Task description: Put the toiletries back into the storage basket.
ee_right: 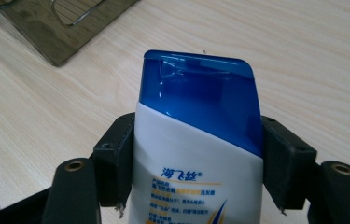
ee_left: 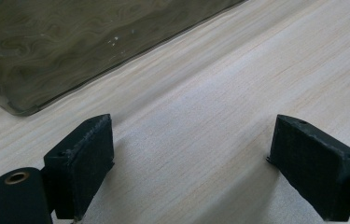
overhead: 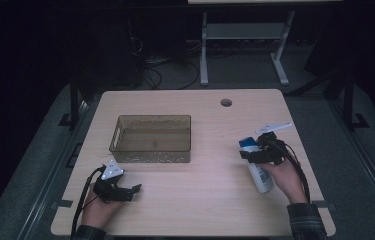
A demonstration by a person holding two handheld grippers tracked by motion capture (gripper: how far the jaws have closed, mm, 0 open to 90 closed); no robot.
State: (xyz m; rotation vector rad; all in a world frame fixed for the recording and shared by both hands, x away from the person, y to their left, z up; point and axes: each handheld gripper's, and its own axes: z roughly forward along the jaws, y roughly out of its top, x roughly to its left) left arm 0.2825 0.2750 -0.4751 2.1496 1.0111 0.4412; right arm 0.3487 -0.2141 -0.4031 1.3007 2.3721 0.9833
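Right tool (ee_right: pixel 196 158) apparently clamps shampoo bottle (ee_right: pixel 196 140).

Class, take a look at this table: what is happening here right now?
A person works at a wooden table with a gripper in each hand. The right gripper has its jaws closed on a white bottle with a blue cap, held near the table's right side. The left gripper rests open and empty above the tabletop, near the front left. A translucent brown bin sits in the middle of the table, apparently with nothing in it.
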